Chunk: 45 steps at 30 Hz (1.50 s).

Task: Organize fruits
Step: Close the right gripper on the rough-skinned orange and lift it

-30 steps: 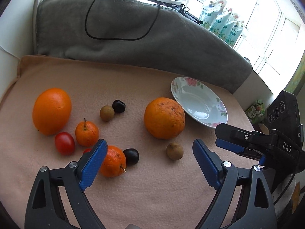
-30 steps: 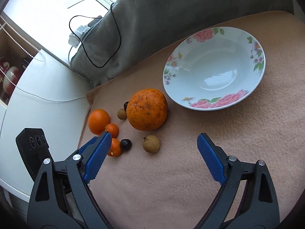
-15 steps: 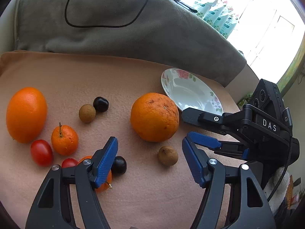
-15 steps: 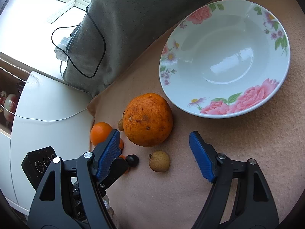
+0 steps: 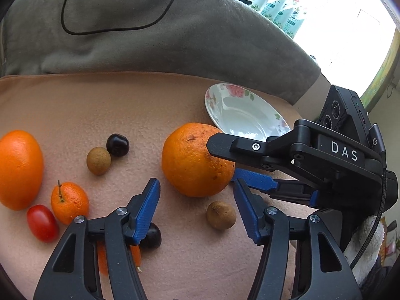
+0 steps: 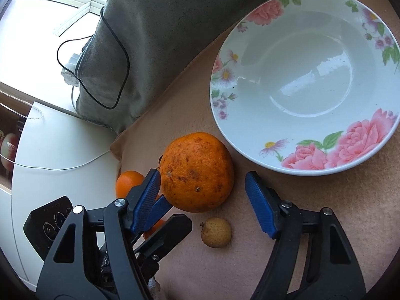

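A big speckled orange (image 5: 195, 160) lies on the tan cloth beside an empty floral bowl (image 5: 250, 117). My left gripper (image 5: 197, 200) is open just in front of it, a brown longan (image 5: 221, 215) between its fingers. My right gripper (image 6: 202, 190) is open around the same orange (image 6: 197, 172), its left pad touching the peel, the longan (image 6: 216, 232) below. In the left wrist view the right gripper (image 5: 225, 160) reaches in from the right, one finger over the orange. The bowl (image 6: 250, 130) lies at upper right.
More fruit lies to the left: a large orange (image 5: 18, 170), a small tangerine (image 5: 70, 202), a red tomato (image 5: 42, 222), a longan (image 5: 98, 160), two dark cherries (image 5: 117, 145). A grey blanket (image 5: 150, 45) with a black cable lies behind. A white tabletop (image 6: 57, 150) borders the cloth.
Both grippers have moved in toward the big speckled orange. The right gripper's fingers now straddle it; both jaws have narrowed a little. No fruit has moved.
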### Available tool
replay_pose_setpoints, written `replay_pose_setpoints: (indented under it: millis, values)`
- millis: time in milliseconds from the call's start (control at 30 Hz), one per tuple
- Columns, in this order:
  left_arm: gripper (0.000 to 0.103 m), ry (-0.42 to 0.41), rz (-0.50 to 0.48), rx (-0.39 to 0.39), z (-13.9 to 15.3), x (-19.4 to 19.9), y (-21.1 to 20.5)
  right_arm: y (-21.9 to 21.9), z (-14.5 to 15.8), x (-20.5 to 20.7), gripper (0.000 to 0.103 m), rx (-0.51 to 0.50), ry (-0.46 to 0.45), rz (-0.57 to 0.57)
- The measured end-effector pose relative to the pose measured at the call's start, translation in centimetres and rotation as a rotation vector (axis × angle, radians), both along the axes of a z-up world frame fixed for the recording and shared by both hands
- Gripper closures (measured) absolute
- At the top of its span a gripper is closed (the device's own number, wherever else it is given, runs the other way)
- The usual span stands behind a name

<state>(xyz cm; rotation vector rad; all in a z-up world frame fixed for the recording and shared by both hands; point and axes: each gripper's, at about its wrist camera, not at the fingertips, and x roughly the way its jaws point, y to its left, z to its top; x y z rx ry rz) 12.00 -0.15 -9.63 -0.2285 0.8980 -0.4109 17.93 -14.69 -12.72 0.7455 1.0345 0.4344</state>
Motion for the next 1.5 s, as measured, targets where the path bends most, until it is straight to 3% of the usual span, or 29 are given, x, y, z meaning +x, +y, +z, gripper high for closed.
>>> replay_pose_setpoints:
  millis: [733,1133,1500]
  values:
    - [0.046,-0.021,-0.051,0.009,-0.2,-0.4,1.0,1.0,0.3,0.6,0.038,-0.013,-0.017,0.008]
    - [0.046,-0.053,-0.032,0.029,1.2,-1.5,0.2,1.6,1.5,-0.6,0.038,-0.011,-0.047,0.026]
    - [0.046,-0.100,-0.055,0.023,2.9,-2.2,-2.0,-0.6,3.5,-2.5,0.039,-0.030,-0.110,0.010]
